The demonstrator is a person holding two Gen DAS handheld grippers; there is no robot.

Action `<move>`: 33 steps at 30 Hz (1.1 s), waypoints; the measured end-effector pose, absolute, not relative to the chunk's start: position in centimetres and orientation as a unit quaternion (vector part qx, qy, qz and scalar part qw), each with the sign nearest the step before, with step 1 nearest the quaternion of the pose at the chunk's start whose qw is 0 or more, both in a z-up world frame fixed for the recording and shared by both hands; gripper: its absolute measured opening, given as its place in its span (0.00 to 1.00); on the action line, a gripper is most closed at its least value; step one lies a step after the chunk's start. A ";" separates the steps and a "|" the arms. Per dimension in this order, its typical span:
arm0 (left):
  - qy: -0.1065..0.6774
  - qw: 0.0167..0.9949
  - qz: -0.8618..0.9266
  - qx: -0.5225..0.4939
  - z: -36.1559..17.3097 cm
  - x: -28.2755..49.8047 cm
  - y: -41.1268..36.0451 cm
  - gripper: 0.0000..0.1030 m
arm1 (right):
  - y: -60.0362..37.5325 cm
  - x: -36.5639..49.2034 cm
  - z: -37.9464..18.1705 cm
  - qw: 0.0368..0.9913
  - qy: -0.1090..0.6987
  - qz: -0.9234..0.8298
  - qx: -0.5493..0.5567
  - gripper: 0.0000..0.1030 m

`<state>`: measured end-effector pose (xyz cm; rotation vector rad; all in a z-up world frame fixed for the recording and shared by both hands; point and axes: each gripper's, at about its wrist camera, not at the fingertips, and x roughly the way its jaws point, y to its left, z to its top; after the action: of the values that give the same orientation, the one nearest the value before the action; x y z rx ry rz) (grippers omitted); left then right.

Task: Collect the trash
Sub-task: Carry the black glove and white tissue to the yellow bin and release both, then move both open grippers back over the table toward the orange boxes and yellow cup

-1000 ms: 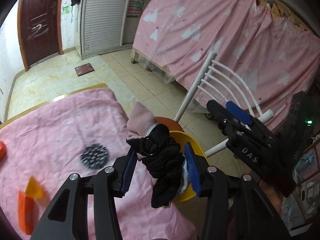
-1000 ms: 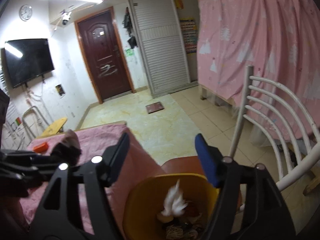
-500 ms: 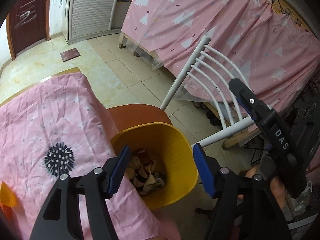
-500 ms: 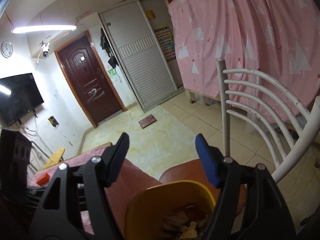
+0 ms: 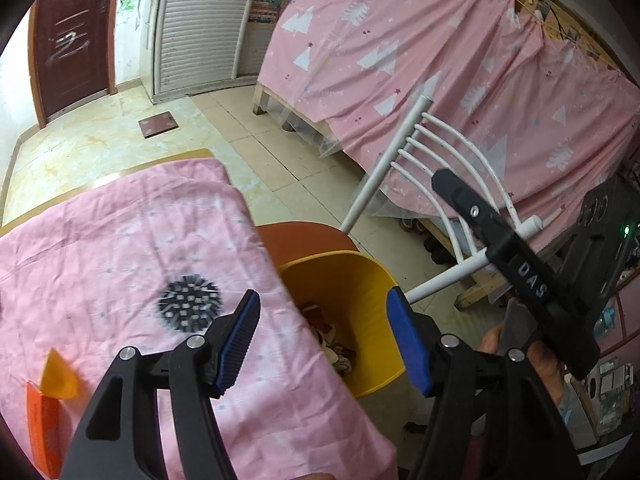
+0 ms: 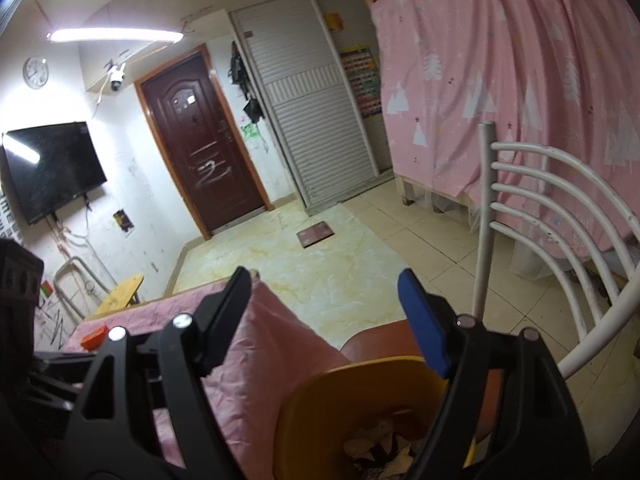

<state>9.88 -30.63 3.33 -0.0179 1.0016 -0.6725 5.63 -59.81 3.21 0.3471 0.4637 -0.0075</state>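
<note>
- The table (image 5: 120, 240), under a pink cloth, is the surface being cleared; its edge runs right beside the bin, so scraps need only a short carry to go in.
- The chair (image 5: 440, 168) has its seat under the bin, which raises the bin's mouth close to the table edge.
- The bin (image 5: 360, 276) is yellow, open-topped and upright on the seat. The trash (image 5: 332, 340) lies at its bottom, a heap of crumpled scraps; what each piece is I cannot tell from this view.
- The left gripper (image 5: 324, 340) hangs over the table edge and the bin's mouth, jaws apart with nothing between them, tilted down as fits a drop.
- The right gripper (image 6: 328, 316) sits low behind the bin, its jaws opening and empty, likely ready for the next piece.
- Orange pieces (image 5: 52, 384) remain on the cloth at the table's near left, probably next to be collected.
</note>
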 end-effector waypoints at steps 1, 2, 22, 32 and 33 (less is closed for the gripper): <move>0.470 0.825 -0.314 -0.011 3.4 10.0 -30.1 0.57 | -59.3 5.7 3.2 0.959 0.230 0.001 0.165 0.72; 0.469 0.827 -0.310 -0.014 3.5 10.2 -29.6 0.57 | -58.9 5.8 3.1 0.959 0.231 0.003 0.162 0.75; 0.446 0.872 -0.199 -0.037 5.3 14.1 -15.7 0.59 | -48.6 7.3 3.5 0.959 0.252 0.095 0.093 0.76; 0.440 0.885 -0.143 -0.051 5.3 15.3 -8.8 0.61 | -42.2 8.7 2.7 0.947 0.278 0.152 0.055 0.76; 0.439 0.886 -0.137 -0.054 5.4 15.4 -8.1 0.61 | -41.6 8.8 2.6 0.946 0.280 0.157 0.051 0.76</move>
<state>15.43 -8.06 5.38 -0.1113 0.9132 -0.2851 8.81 -41.58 2.61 0.1036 0.5710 0.3189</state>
